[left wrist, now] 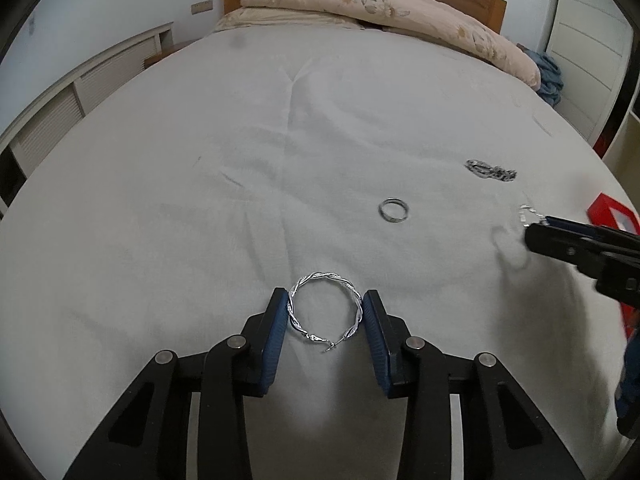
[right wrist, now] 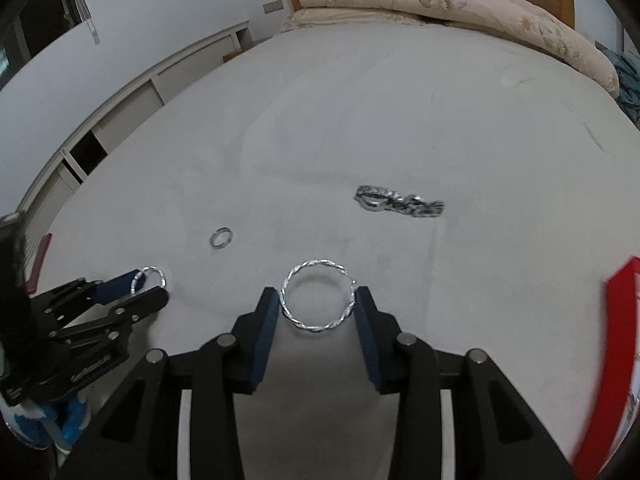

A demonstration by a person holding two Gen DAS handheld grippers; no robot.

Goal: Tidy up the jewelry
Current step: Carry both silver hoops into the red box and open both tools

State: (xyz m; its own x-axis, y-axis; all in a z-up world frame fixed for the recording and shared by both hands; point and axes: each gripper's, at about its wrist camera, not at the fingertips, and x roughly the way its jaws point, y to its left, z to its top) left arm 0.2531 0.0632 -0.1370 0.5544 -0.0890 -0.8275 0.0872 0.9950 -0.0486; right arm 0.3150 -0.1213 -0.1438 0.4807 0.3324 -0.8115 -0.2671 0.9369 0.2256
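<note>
Two twisted silver hoop earrings lie on the white bed sheet. One hoop (left wrist: pixel 325 312) sits between the blue pads of my left gripper (left wrist: pixel 325 308), whose jaws touch its sides. The other hoop (right wrist: pixel 318 296) sits between the pads of my right gripper (right wrist: pixel 316 304) in the same way. Each gripper shows in the other's view: the right one (left wrist: pixel 536 228) with its hoop at the tips, the left one (right wrist: pixel 150 286) likewise. A small silver ring (left wrist: pixel 394 210) (right wrist: pixel 221 237) and a bunched silver chain (left wrist: pixel 491 170) (right wrist: pixel 400 202) lie further out on the sheet.
A red box (right wrist: pixel 620 344) (left wrist: pixel 610 216) lies at the right edge of the bed. A beige flowered duvet (left wrist: pixel 360 4) is piled at the wooden headboard. White cabinets (right wrist: pixel 120 112) run along the left wall. Blue cloth (left wrist: pixel 548 76) lies beyond the bed's right side.
</note>
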